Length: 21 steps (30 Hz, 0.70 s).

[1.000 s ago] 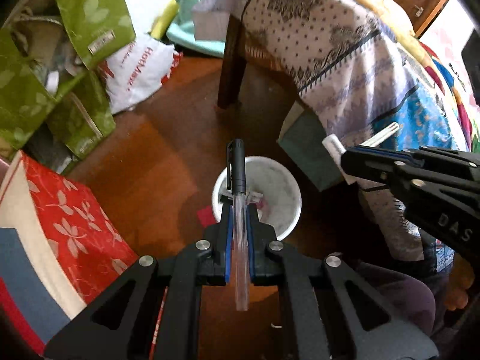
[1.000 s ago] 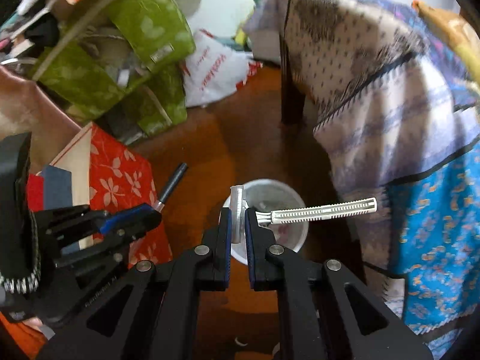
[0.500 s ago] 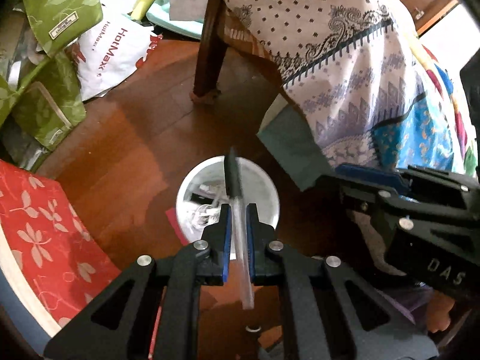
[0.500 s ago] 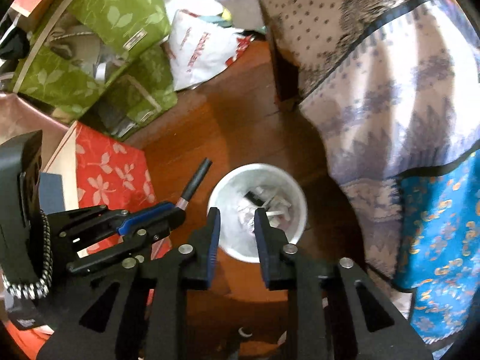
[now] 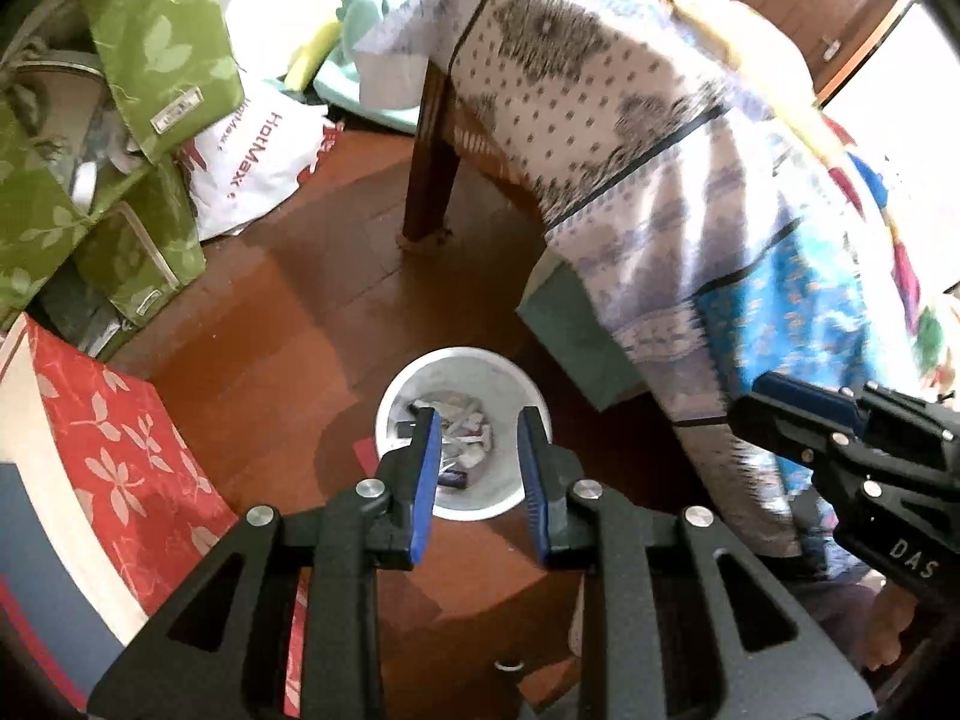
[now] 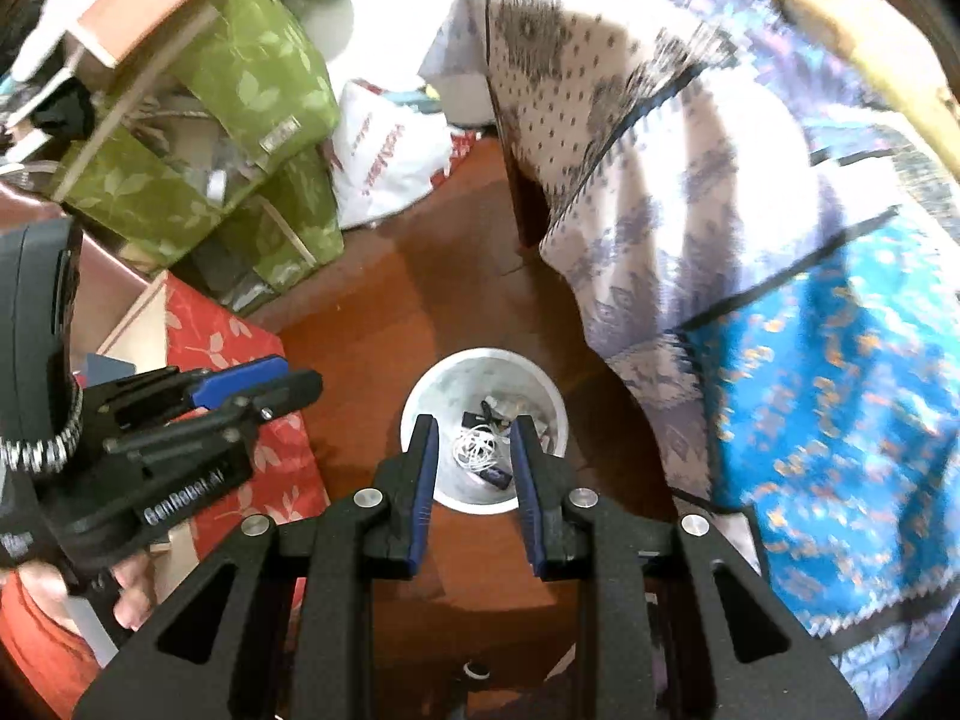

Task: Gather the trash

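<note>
A white round trash bin [image 5: 516, 384] stands on the brown wooden floor and holds several bits of trash [image 5: 459, 420]. My left gripper [image 5: 477, 420] is open and empty, straight above the bin. In the right wrist view the same bin [image 6: 540, 384] holds a white cord and dark small items [image 6: 480, 450]. My right gripper [image 6: 474, 426] is open and empty above it. The right gripper also shows at the right of the left wrist view [image 5: 840, 438], and the left gripper at the left of the right wrist view [image 6: 252, 390].
A table leg [image 5: 429, 180] and hanging patterned cloths [image 5: 690, 180] stand behind and right of the bin. Green fabric boxes [image 5: 150, 60], a white plastic bag [image 5: 258, 162] and a red floral box [image 5: 108, 450] crowd the left. A green box [image 5: 576, 330] sits under the cloth.
My right gripper opened first and the razor it held is gone from it. Then my left gripper opened and the pen is gone from it. Both stay above the bin.
</note>
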{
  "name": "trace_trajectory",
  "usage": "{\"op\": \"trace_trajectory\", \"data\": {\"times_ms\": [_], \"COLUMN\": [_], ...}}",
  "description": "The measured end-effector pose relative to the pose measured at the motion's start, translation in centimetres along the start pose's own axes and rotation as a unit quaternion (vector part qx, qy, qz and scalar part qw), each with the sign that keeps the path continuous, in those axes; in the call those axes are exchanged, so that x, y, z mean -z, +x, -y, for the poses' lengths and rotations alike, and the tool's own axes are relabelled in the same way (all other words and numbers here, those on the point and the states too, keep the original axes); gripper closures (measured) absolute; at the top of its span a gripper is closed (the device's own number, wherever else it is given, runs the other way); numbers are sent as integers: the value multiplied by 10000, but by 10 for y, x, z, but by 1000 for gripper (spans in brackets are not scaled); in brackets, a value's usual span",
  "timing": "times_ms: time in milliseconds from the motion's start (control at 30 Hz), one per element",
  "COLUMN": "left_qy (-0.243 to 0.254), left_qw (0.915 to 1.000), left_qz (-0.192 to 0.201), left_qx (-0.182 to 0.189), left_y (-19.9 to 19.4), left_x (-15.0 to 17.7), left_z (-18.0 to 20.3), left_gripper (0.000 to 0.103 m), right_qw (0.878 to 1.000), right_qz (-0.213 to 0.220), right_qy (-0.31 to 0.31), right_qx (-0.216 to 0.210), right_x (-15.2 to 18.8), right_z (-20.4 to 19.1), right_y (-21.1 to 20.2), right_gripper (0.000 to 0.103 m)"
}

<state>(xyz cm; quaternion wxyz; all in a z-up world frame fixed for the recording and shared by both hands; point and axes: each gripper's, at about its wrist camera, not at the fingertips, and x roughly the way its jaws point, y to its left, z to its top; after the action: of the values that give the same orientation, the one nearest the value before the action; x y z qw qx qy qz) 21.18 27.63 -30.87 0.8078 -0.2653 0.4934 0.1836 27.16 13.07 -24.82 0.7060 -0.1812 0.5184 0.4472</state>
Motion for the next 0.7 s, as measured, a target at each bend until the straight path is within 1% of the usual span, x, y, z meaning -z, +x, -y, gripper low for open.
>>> {"op": "trace_trajectory", "data": {"times_ms": [100, 233, 267, 367, 433, 500, 567, 633, 700], "left_qy": [36, 325, 386, 563, 732, 895, 1035, 1153, 1275], "left_qw": [9997, 9966, 9956, 9912, 9861, 9807, 9742, 9674, 9605], "left_qz": [248, 739, 830, 1197, 1485, 1721, 1970, 2177, 2346], "left_qx": [-23, -174, -176, -24, 174, 260, 367, 587, 783], "left_y": [-36, -91, -103, -146, -178, -204, -230, -256, -279], "left_x": [7, 19, 22, 35, 46, 56, 67, 80, 93], "left_z": [6, 20, 25, 42, 57, 71, 86, 100, 113], "left_gripper": [78, 78, 78, 78, 78, 78, 78, 78, 78], "right_qw": [9995, 9974, 9968, 9916, 9858, 9805, 9737, 9639, 9559], "right_qz": [297, 721, 799, 1282, 1671, 1956, 2252, 2605, 2854], "right_qy": [-49, -58, -64, -95, -36, 47, 140, 272, 369], "right_qx": [36, 34, 44, 137, 143, 168, 312, 480, 585], "right_x": [13, 34, 38, 56, 73, 88, 105, 126, 139], "right_z": [-6, -15, -15, -24, -28, -32, -37, -43, -47], "right_y": [-35, -85, -94, -137, -169, -194, -219, -247, -268], "right_gripper": [81, 81, 81, 81, 81, 81, 81, 81, 81]}}
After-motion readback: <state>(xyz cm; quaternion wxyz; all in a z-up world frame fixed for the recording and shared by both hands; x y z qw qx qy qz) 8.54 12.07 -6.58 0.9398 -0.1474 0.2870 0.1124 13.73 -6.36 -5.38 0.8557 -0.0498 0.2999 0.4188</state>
